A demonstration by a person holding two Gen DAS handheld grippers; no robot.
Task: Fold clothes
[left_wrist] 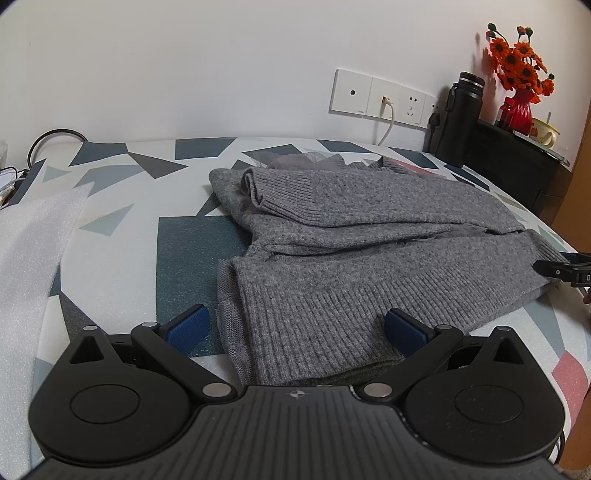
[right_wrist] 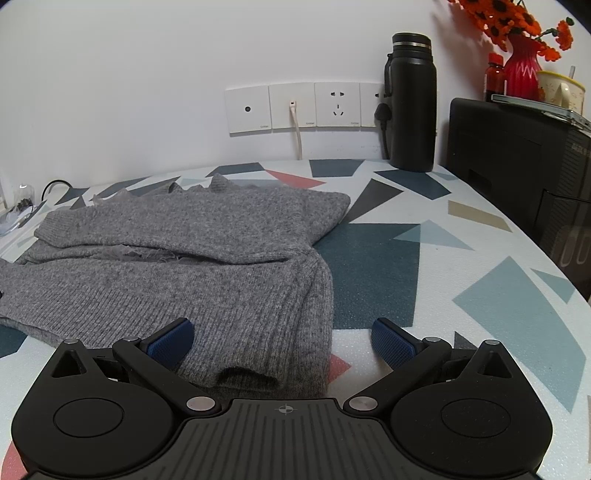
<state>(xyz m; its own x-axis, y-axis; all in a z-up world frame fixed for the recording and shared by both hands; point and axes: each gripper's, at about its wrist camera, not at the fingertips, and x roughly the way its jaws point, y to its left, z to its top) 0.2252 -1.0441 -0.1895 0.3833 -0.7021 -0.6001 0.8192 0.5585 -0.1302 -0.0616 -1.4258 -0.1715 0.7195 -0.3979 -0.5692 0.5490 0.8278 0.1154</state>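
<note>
The grey sweater is laid partly folded on the patterned tabletop, sleeves tucked across. The left gripper is spread wide at its near hem, nothing gripped. The right gripper is gaping too, nothing clamped, at the near right corner.

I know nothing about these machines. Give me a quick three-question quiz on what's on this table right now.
1. True or false: the left claw is clamped on the grey sweater.
2. What stands against the wall beside the sockets? A) black bottle B) kettle C) lamp
3. Fill in: the vase of orange flowers is coloured ____.

Key:
1. False; both it and the right claw are open, with the sweater's near edge between their fingers.
2. A, the black bottle.
3. Red.
</note>
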